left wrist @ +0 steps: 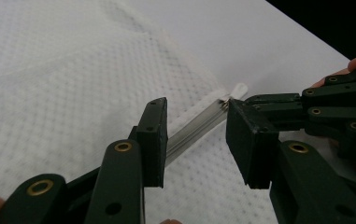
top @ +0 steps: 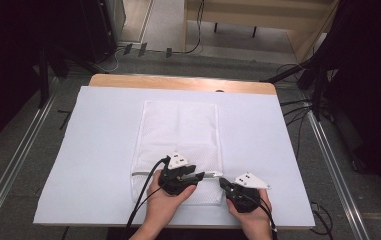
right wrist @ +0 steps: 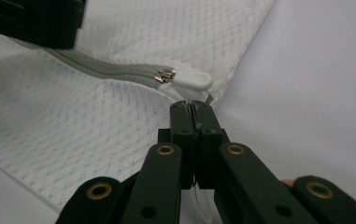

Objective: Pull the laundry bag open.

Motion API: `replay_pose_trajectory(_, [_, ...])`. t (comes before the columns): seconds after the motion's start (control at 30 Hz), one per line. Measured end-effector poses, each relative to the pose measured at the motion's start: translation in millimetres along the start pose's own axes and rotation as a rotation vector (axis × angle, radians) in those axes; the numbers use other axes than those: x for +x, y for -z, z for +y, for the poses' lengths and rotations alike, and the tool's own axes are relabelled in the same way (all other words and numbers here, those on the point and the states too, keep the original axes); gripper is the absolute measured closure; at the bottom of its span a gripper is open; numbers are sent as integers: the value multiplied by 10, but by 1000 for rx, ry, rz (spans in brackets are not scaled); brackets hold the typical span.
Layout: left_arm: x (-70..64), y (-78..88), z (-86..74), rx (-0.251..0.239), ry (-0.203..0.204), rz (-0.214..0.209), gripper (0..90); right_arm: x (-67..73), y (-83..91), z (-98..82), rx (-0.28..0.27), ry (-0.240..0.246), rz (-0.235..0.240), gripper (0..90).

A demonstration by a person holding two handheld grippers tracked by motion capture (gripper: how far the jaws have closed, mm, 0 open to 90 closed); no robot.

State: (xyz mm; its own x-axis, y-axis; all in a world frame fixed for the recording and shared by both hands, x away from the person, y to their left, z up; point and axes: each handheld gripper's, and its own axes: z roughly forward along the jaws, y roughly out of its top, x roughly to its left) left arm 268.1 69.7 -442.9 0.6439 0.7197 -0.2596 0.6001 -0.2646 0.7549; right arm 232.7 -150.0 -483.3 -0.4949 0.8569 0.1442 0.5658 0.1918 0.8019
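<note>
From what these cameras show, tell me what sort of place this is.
Probably a lab set up for recording demonstrations. A wooden table covered with white sheeting stands between metal floor rails, with black stands and loose cables around it.

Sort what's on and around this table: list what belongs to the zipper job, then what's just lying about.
In the job:
- white mesh bag
- its zipper, with white pull tab
- left gripper, jaws apart over the zipper
- right gripper, shut on the bag's edge

Lying about:
- white sheet under the bag
- floor cables
</note>
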Motion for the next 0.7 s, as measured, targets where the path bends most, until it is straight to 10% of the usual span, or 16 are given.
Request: replay_pose_trajectory(0.7, [-170, -341, 320, 72, 62, 8, 586, 149, 116, 52, -96, 89, 33, 900])
